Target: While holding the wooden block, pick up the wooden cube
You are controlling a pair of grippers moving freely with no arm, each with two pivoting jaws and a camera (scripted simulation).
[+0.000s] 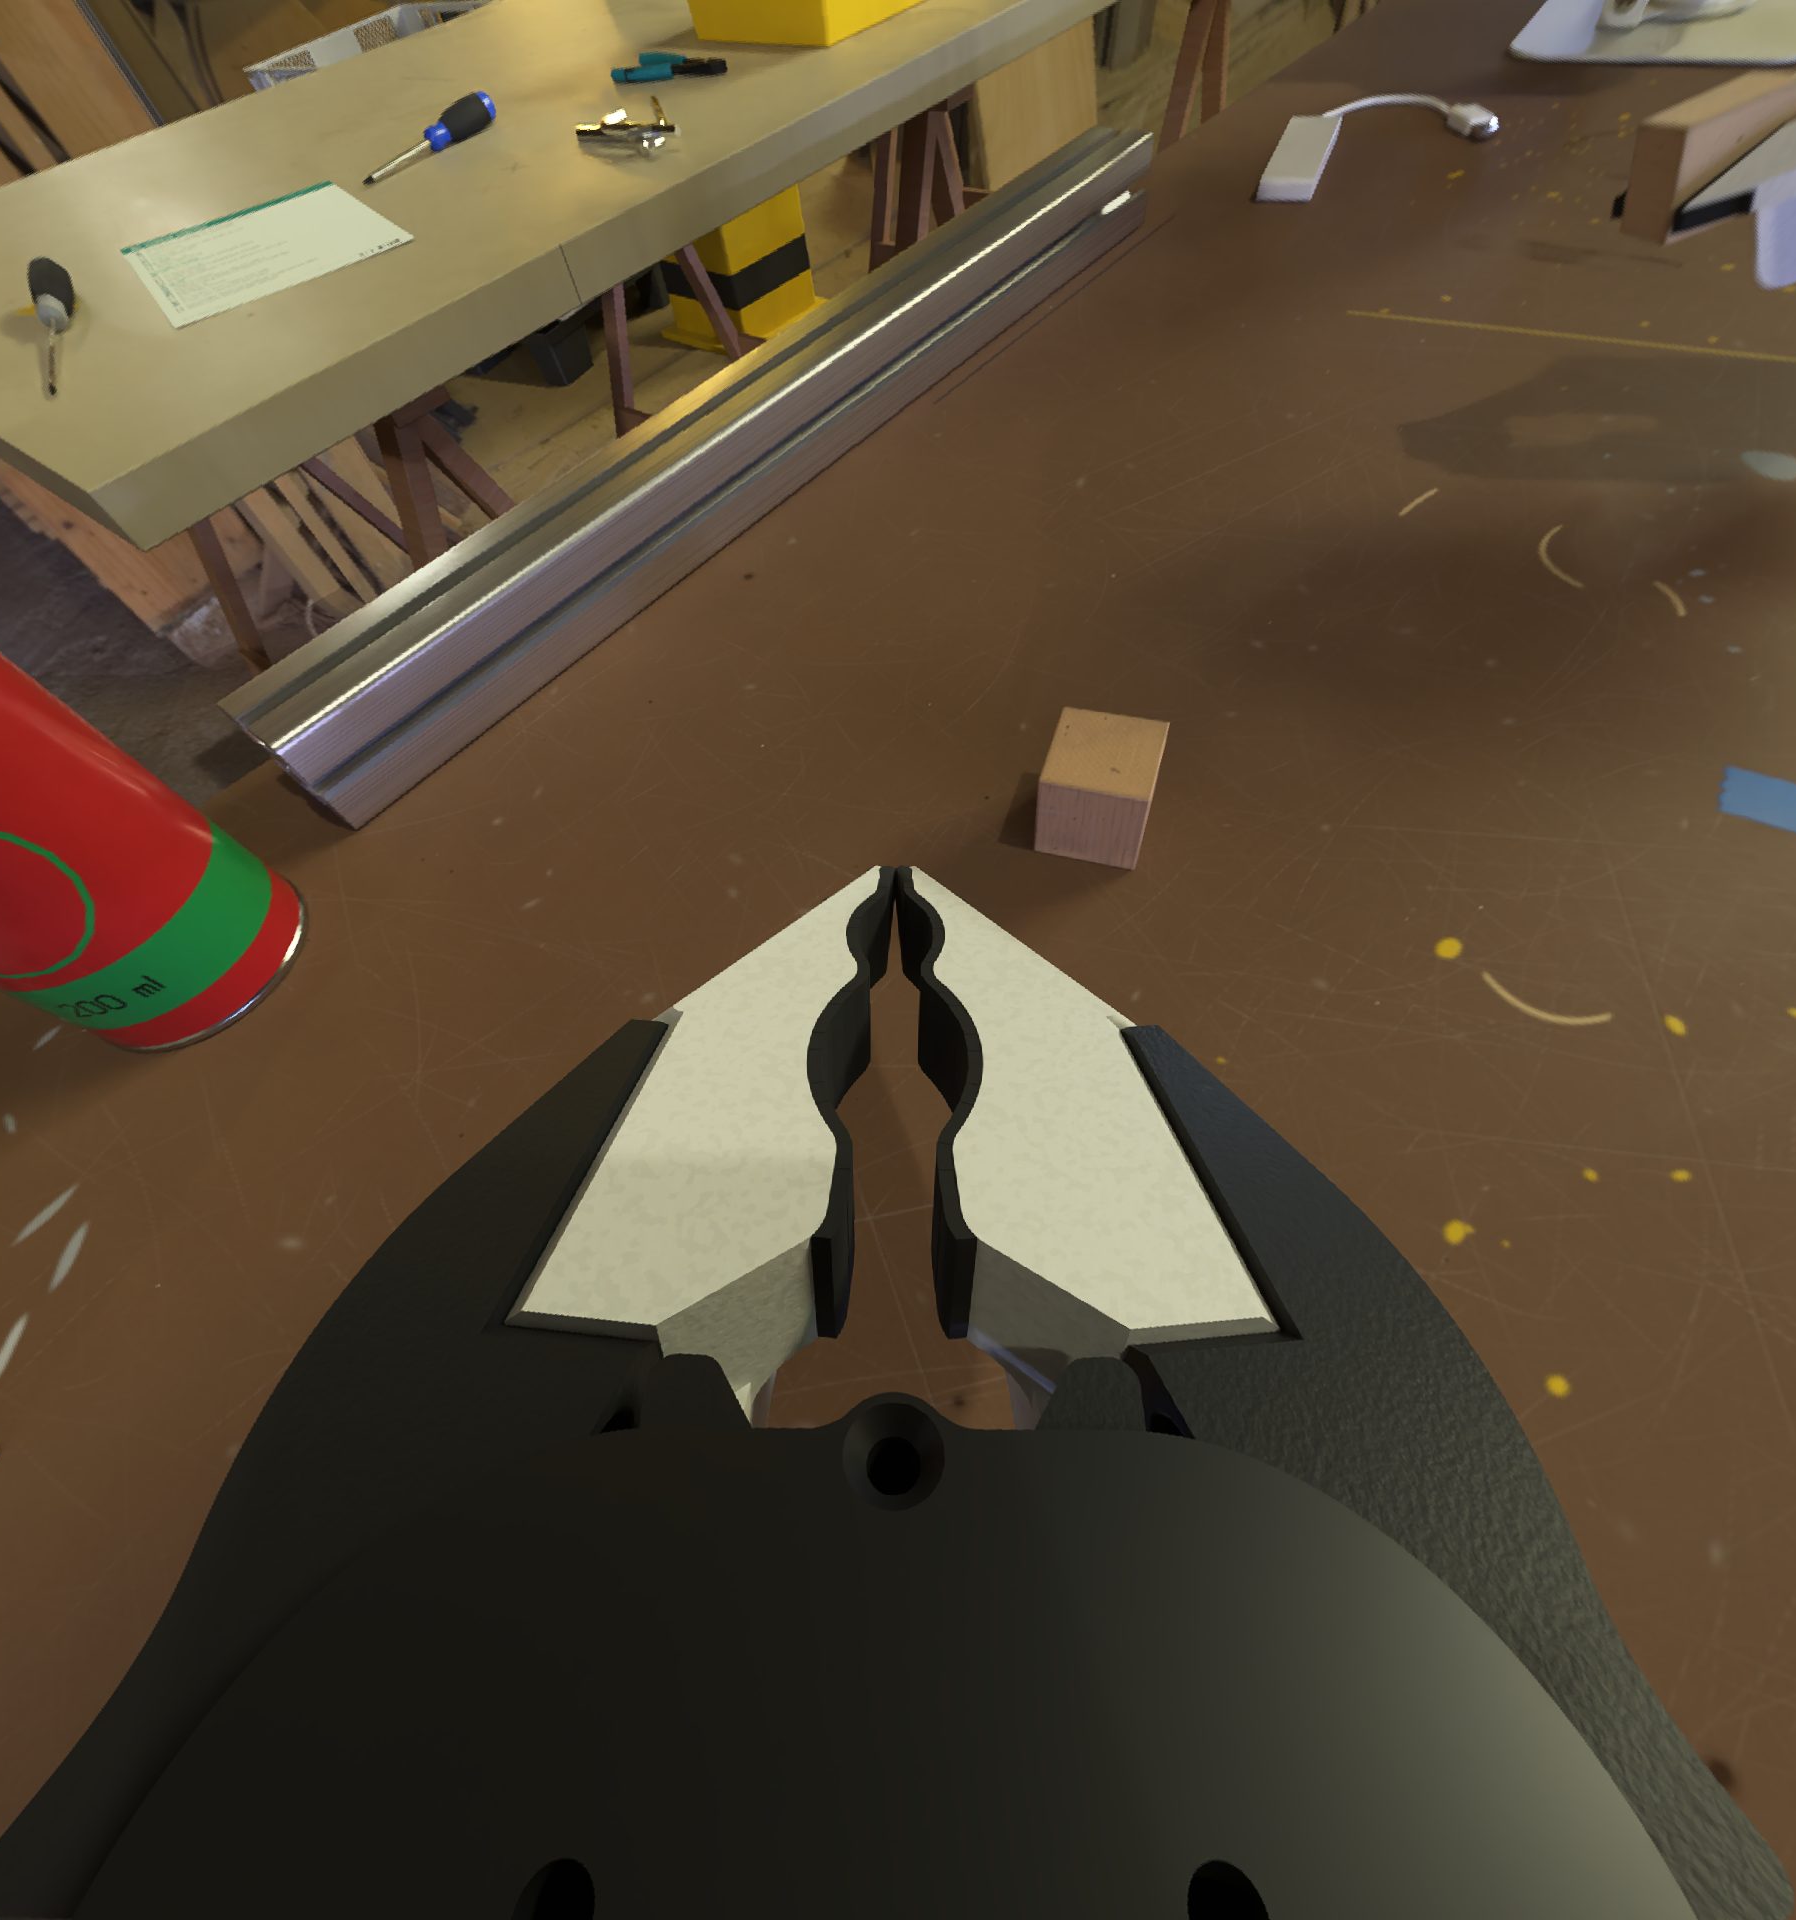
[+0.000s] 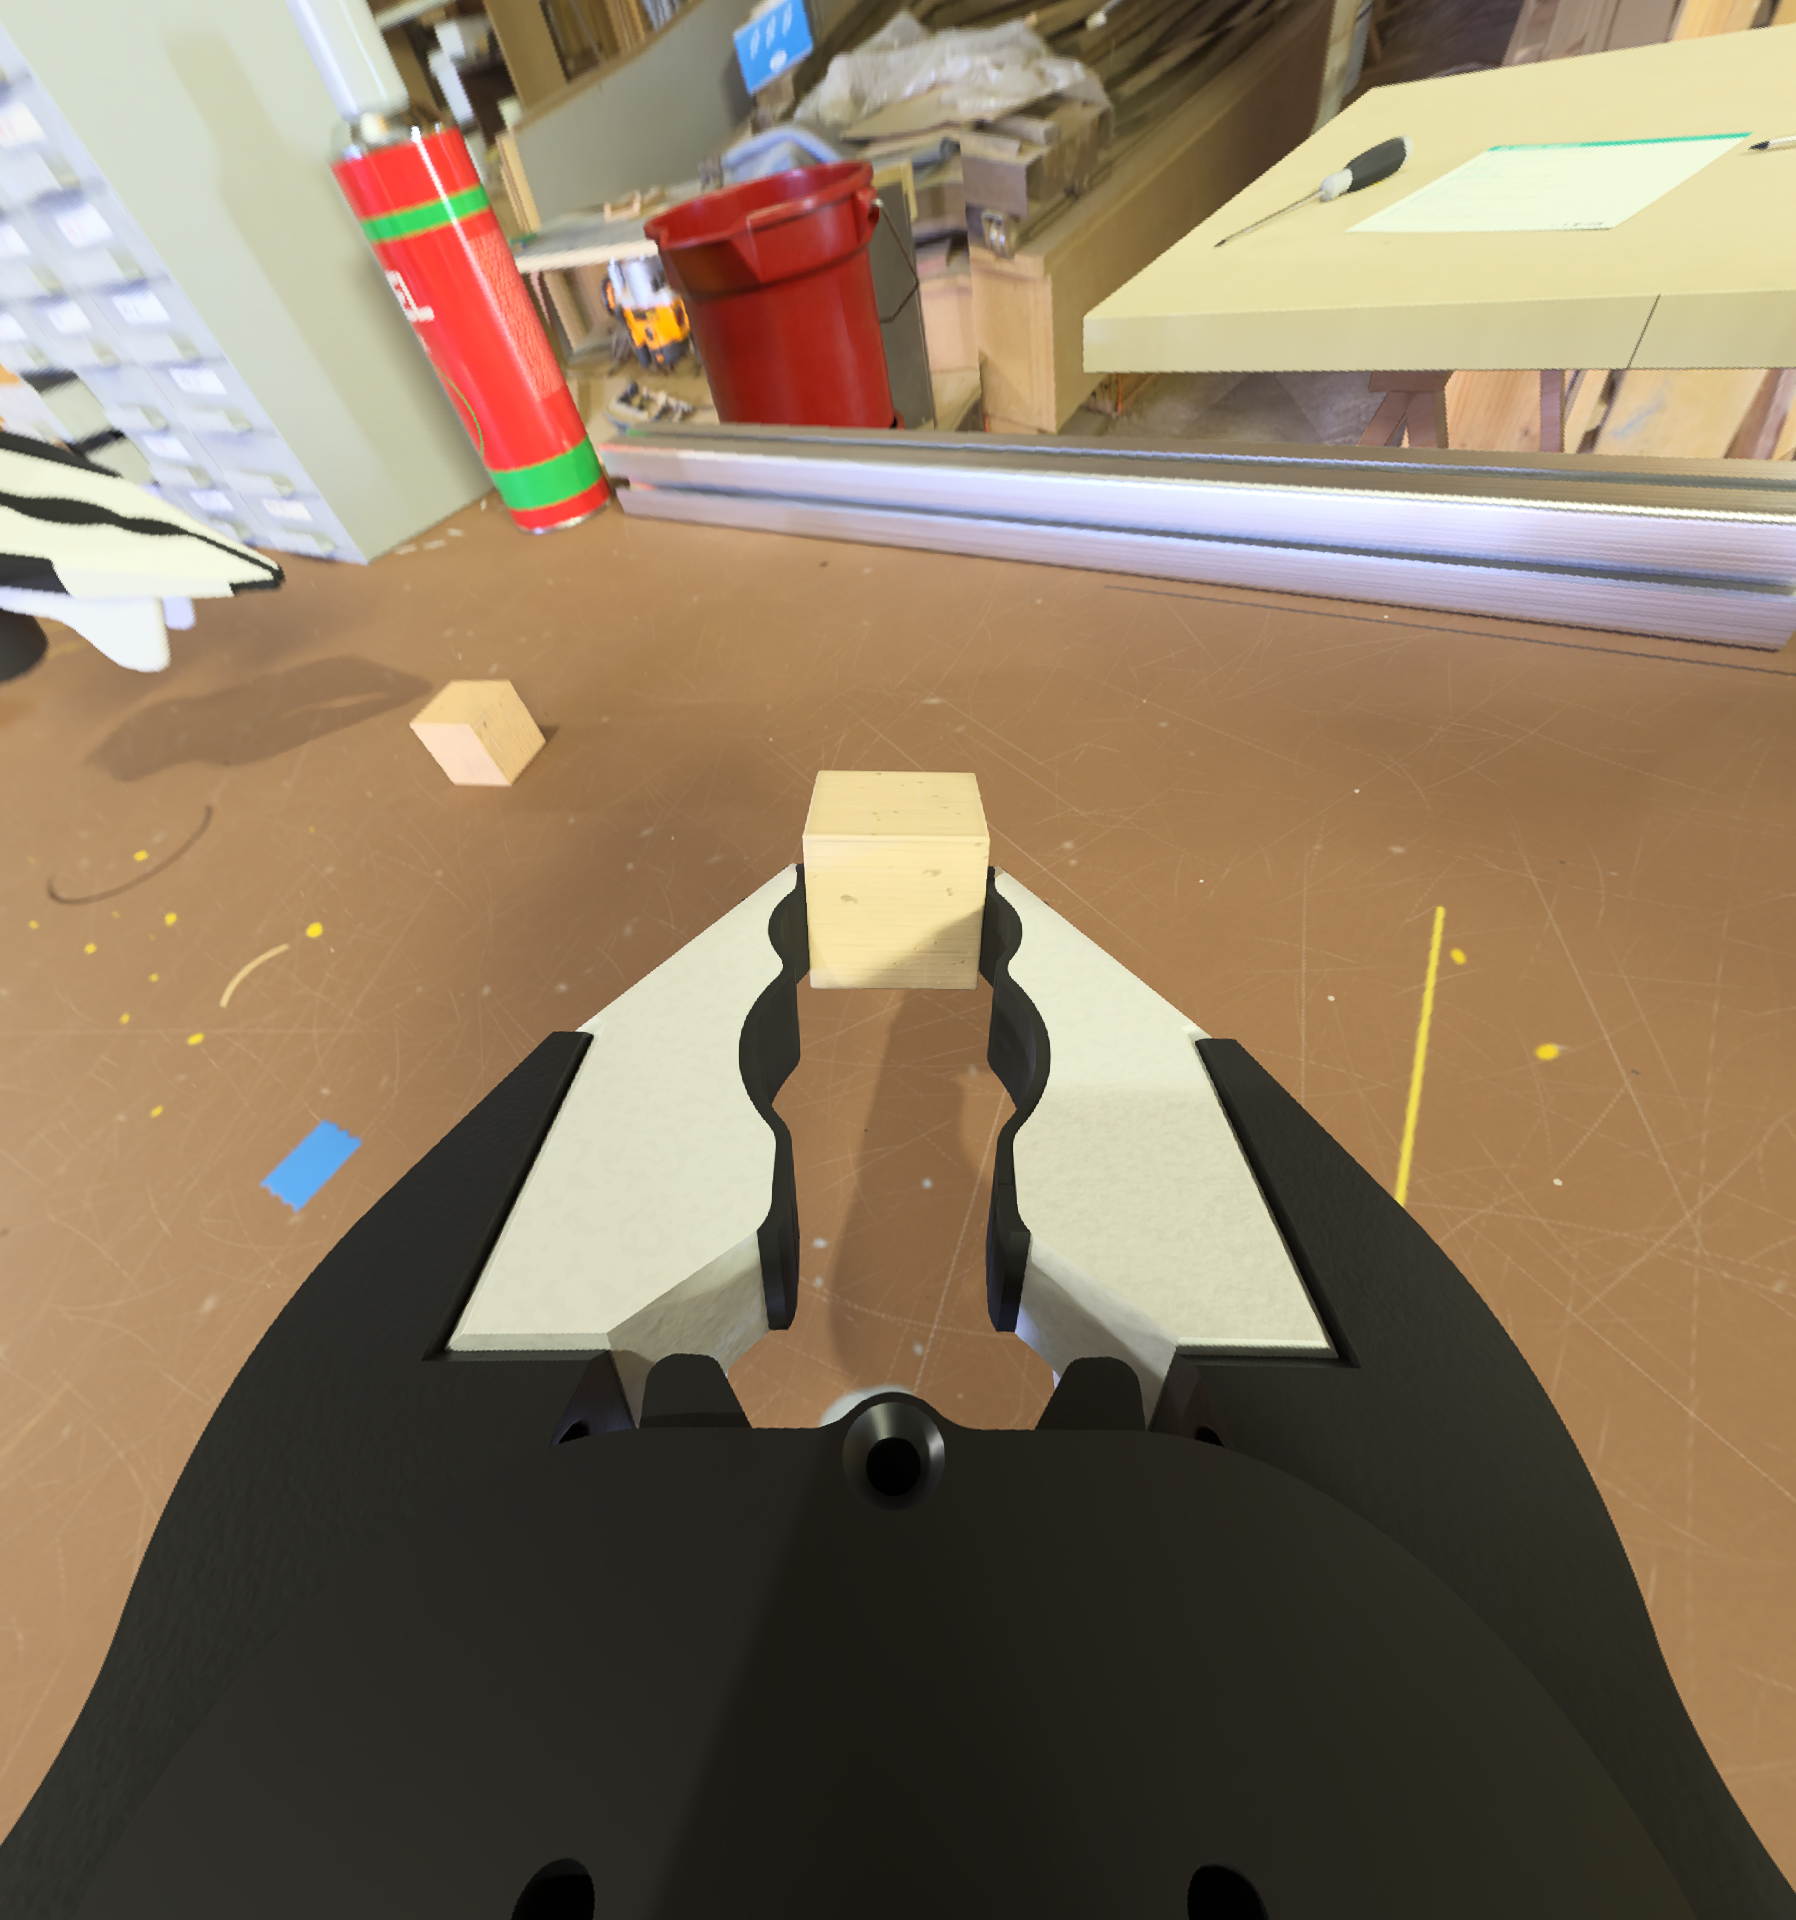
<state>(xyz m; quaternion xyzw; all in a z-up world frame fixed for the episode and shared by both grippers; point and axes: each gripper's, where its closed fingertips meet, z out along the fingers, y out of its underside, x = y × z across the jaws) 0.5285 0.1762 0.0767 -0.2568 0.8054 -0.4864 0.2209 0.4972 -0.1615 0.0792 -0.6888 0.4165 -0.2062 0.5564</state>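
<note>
While its fingers meet at the tips, holding nothing, the left gripper [image 1: 895, 873] hangs over the brown worktop [image 1: 1289, 1039] in the left wrist view; a wooden cube [image 1: 1100, 787] lies just right of centre. In the right wrist view, the right gripper [image 2: 894, 909] clamps a wooden block [image 2: 894, 883] at frame centre, and the cube sits at middle left.

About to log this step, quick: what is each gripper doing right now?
Left gripper: shut, holding nothing; the wooden cube lies on the table ahead of it.
Right gripper: shut on the wooden block.
</note>
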